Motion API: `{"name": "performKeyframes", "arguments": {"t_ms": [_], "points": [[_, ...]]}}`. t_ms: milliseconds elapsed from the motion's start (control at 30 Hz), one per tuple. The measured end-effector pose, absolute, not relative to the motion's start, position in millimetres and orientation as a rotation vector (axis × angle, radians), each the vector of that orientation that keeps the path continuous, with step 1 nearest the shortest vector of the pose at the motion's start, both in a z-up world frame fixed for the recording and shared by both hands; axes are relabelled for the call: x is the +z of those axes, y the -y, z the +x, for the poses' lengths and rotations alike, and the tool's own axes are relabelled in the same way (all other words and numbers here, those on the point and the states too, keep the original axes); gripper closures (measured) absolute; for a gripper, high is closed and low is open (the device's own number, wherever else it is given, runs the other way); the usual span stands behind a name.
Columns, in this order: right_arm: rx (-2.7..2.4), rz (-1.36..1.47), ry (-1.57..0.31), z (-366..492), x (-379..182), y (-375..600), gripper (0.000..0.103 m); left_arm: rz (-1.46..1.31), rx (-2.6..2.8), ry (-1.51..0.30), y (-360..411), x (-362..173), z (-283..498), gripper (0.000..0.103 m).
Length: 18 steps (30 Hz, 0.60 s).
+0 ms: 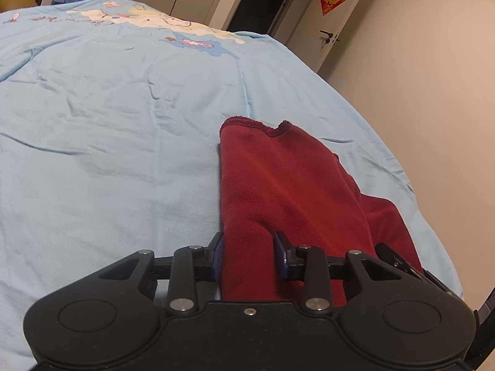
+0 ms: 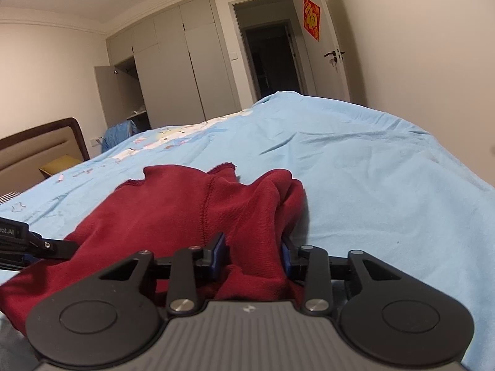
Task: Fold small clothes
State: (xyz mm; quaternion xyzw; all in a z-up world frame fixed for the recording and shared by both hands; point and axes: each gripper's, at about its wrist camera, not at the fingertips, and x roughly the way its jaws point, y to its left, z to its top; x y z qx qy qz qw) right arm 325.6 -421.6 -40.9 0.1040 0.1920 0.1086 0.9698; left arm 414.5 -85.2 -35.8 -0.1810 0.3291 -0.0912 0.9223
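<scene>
Closest to the lens, the left gripper (image 1: 249,255) has a thick bunch of the dark red garment (image 1: 278,182) wedged between its blue pads (image 1: 218,252) — it looks clamped on the cloth, though the pads stand fairly wide apart around the fold. Ahead of it the garment runs forward along the light blue bedsheet (image 1: 108,123) to a ragged hem, and to its right a lower layer spreads toward the bed's edge.

The right gripper (image 2: 255,258) likewise holds a bunched ridge of the garment (image 2: 185,204) between its pads; a stitched seam climbs away just to the left of its left pad, and a rumpled lump sits ahead and slightly right.

The risk, as I judge it: each grip takes in several layers, so a lift could drag the underlayer along and spoil the fold — or the thick wad could slip free from one side, leaving the cloth skewed. With the bed edge near, loose fabric could slide off.
</scene>
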Motion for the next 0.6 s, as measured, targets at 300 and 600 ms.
{"name": "performKeyframes", "arguments": {"t_ms": [300,600], "points": [[0.225,0.173,-0.357,315.4,-22.5,410.9,0.083,-0.274,-0.219,-0.611,92.8,-10.3,401.2,0.072],[0.304,0.217,-0.298,313.4,6.3,387.4,0.086,-0.193,-0.251,-0.54,81.3,21.4,390.6,0.073]]}}
